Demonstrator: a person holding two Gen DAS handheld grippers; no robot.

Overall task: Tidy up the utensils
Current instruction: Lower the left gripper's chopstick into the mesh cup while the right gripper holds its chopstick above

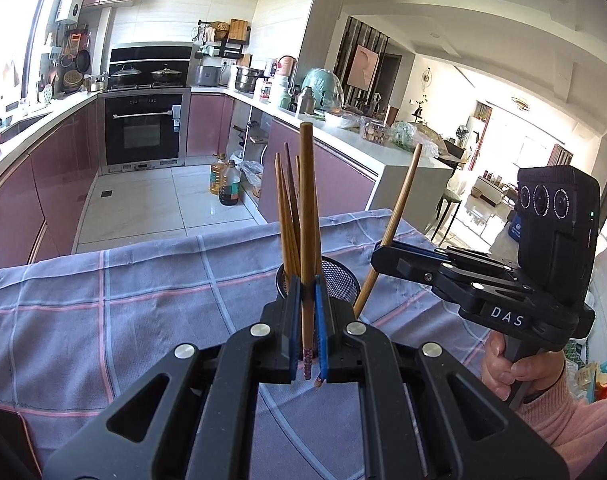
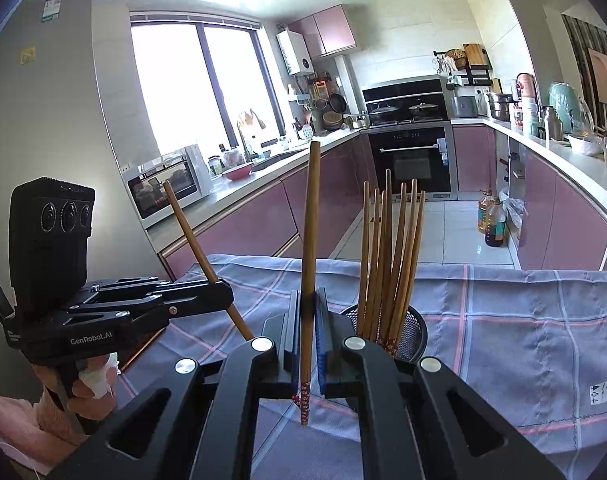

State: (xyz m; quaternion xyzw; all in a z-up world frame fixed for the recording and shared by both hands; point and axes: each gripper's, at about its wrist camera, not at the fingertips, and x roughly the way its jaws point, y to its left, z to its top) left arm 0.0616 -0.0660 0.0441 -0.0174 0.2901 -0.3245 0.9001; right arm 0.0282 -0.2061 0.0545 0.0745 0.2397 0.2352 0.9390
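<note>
Left gripper (image 1: 307, 296) and right gripper (image 2: 308, 312) each clenched on one upright chopstick (image 1: 306, 208) beside mesh holder (image 1: 339, 276).

The letters "DAS" are printed in white on the body of the right gripper (image 1: 377, 254), at the right side of the left wrist view. The words "GenRobot.AI" are printed in white on the body of the left gripper (image 2: 225, 300), at the lower left of the right wrist view. Above it, a small line of text on the top edge of the camera block (image 2: 49, 240) is too faint to read. A white tag (image 2: 601, 392) on the cloth (image 2: 523, 320), at the lower right, has black marks that cannot be read. The sticker (image 2: 52, 8) on the fridge (image 2: 43, 100), upper left, is also too small to read.
</note>
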